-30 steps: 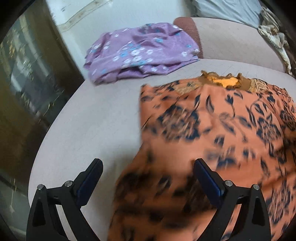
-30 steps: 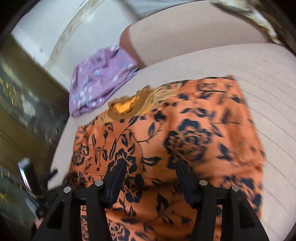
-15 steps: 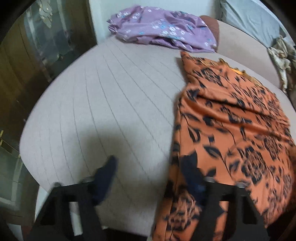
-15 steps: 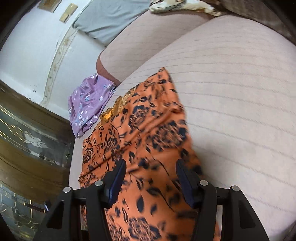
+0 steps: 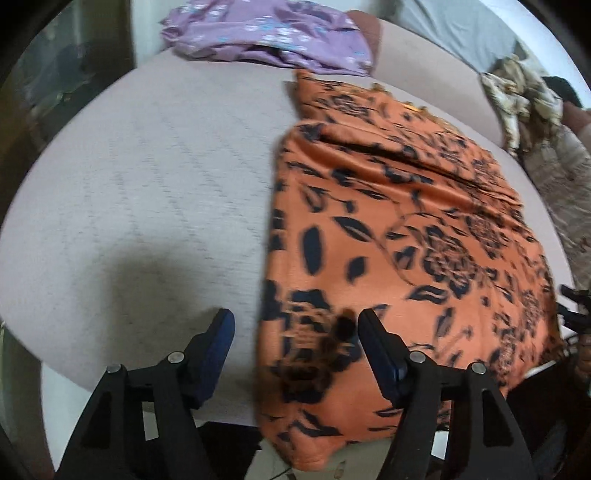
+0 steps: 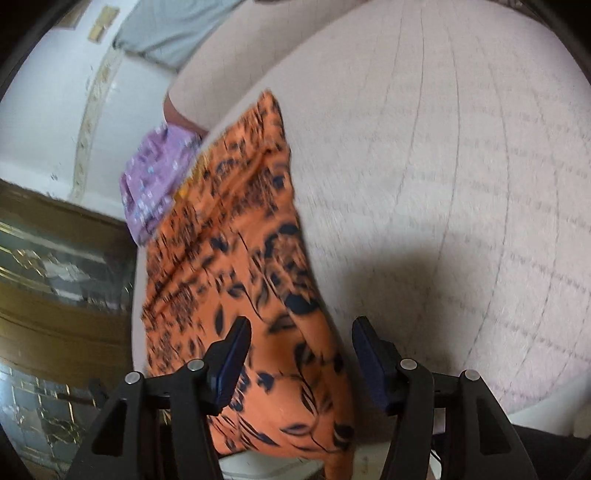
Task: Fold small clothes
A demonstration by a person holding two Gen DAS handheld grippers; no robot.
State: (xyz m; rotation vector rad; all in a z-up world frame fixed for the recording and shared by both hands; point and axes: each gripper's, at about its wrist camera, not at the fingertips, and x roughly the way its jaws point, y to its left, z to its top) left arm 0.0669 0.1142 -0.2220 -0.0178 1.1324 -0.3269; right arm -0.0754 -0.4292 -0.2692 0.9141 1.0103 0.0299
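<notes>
An orange garment with a dark floral print (image 5: 399, 236) lies spread on the pale quilted bed (image 5: 155, 192), its near edge hanging over the bed's front rim, with a purple flowered cloth (image 5: 269, 33) bunched at the far end just beyond it. The left claw (image 5: 293, 328) is released, its fingers spread over the garment's left edge. The right claw (image 6: 301, 338) is likewise released above the garment's right edge, gripping nothing.
</notes>
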